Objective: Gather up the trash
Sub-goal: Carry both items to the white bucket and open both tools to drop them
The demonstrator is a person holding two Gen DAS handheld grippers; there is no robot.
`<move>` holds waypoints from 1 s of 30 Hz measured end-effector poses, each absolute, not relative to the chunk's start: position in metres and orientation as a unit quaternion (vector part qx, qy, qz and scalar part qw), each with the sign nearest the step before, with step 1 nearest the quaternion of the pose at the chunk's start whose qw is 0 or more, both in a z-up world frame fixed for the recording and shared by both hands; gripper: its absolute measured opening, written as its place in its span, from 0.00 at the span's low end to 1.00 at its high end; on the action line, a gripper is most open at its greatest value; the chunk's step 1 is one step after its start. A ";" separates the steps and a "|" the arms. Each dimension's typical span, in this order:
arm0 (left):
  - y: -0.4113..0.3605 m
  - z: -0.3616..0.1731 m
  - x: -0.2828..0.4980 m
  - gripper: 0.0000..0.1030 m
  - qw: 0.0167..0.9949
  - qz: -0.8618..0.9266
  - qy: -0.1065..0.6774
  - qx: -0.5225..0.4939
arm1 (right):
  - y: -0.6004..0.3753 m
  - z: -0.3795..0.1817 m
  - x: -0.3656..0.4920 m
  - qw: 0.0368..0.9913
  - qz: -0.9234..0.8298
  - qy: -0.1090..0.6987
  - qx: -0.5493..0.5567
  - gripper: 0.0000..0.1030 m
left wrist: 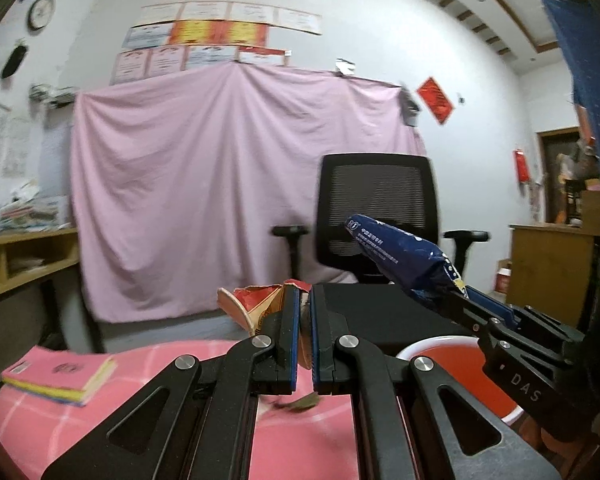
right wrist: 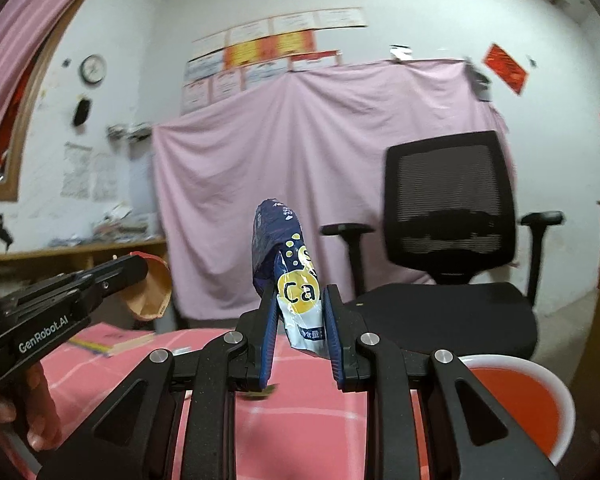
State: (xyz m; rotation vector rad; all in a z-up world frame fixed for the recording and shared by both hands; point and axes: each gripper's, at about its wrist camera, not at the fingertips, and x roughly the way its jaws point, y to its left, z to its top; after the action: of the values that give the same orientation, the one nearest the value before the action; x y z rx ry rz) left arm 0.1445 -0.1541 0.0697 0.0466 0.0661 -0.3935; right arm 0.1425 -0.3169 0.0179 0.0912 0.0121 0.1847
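My left gripper [left wrist: 304, 304] is shut on a torn red and tan paper cup [left wrist: 248, 304], which sticks out to the left of its tips; the same cup [right wrist: 150, 290] shows at the left gripper's tip in the right wrist view. My right gripper [right wrist: 300, 312] is shut on a dark blue snack bag [right wrist: 288, 256] with a yellow "Ca" spot, standing upright between the pads. In the left wrist view that blue bag [left wrist: 395, 252] juts up and left from the right gripper [left wrist: 465, 294]. Both are held above a pink checked tablecloth [right wrist: 300, 432].
A red bin with a white rim [right wrist: 515, 396] sits low right, also seen as the bin [left wrist: 447, 360] behind the right gripper. A pink book [left wrist: 60, 374] lies on the cloth at left. A small scrap [left wrist: 300, 402] lies beneath the fingers. A black office chair [right wrist: 447, 220] stands behind.
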 end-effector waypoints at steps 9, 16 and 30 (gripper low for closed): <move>-0.239 0.078 0.169 0.03 0.955 -0.285 0.082 0.027 | -0.378 0.016 0.139 0.995 0.037 0.010 0.092 0.20; -0.287 0.075 0.193 0.03 0.932 -0.334 0.136 0.020 | -0.415 0.003 0.148 0.986 -0.003 0.049 0.157 0.20; -0.310 0.062 0.242 0.03 0.895 -0.372 0.239 -0.053 | -0.449 -0.013 0.160 0.975 -0.042 0.108 0.187 0.21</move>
State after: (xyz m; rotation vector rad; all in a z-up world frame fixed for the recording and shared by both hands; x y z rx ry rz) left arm 0.2424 -0.3095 0.0625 -0.1104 0.4950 -0.7711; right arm 0.1596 -0.4488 -0.0130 0.3781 0.2168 -0.0847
